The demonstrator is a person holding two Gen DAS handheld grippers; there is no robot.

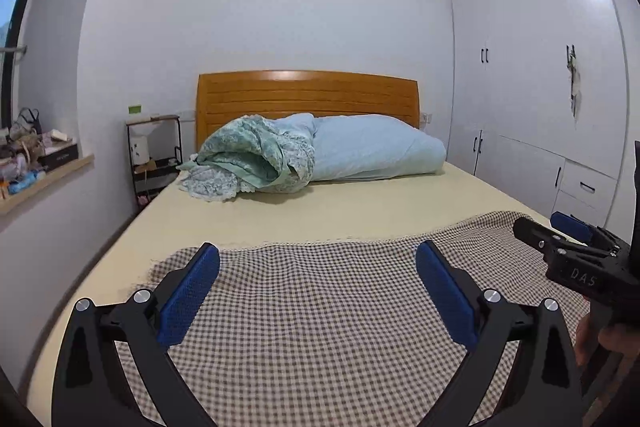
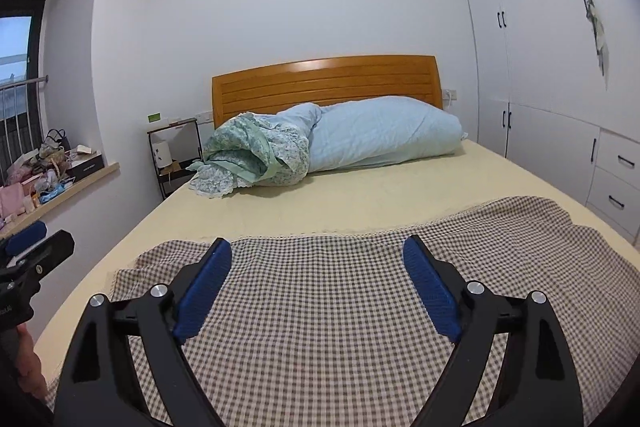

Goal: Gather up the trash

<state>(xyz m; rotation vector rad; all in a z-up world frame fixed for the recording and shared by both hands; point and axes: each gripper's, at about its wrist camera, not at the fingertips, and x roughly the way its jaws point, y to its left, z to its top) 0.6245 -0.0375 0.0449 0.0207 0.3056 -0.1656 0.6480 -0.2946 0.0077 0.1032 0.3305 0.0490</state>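
- Both my tongs hover over the checked cloth [image 1: 320, 307] at the foot of the bed [image 1: 360, 203]. Left tongs [image 1: 318, 269] spread wide, nothing between the pads; right tongs [image 2: 316, 265] also wide and empty.
- Trash: I can't spot any on the bed. The likeliest place is the cluttered window ledge [image 2: 86, 183] on the left, with boxes, bags and small loose bits.
- My guess at the step: search and approach, no grab yet. To do it well, I'd keep the tongs wide, swing left toward the ledge and single out one loose piece before closing, so a keepsake isn't taken for trash.
- Watch the checked cloth and the rolled bedding [image 1: 260, 155] near the headboard; the pads could snag fabric if I dip low.
- Hard to make out: the ledge items are small and warped at the frame edge, so I can't tell wrappers from belongings.
- Hidden: the floor beside the bed, any bin, and the lower shelves of the bedside rack [image 1: 154, 155].
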